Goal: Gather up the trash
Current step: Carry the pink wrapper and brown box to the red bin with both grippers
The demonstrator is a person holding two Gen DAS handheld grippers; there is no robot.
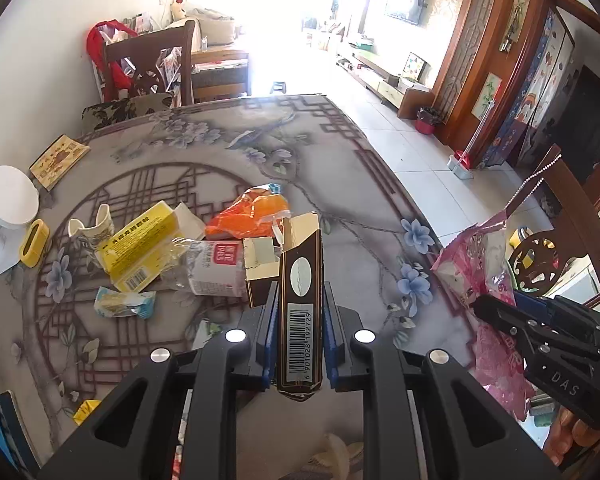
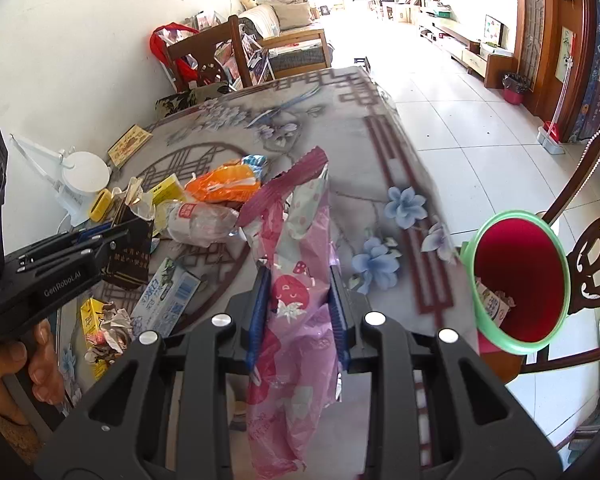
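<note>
My left gripper (image 1: pixel 300 300) is clamped on a slim brown carton (image 1: pixel 301 304) with a white barcode strip and its top flap torn open, held upright above the table (image 1: pixel 260 148). My right gripper (image 2: pixel 299 300) grips a crinkly pink bag (image 2: pixel 296 320) printed with strawberries, its serrated maroon seal bent over at the top.

Behind the carton, the trash heap lies on the table's glossy flower-patterned cover: a yellow box (image 1: pixel 140 248), an orange wrapper (image 1: pixel 248 216), a crumpled clear wrapper (image 1: pixel 212 264) with a red label, and a small blue-white packet (image 1: pixel 124 304) nearer me.

Only the right wrist view shows the bin (image 2: pixel 520 280), round and green-rimmed with a red inside, off the table's right edge beside the bag, some scraps already inside. It also shows crumpled paper (image 2: pixel 108 328) left of the heap.
</note>
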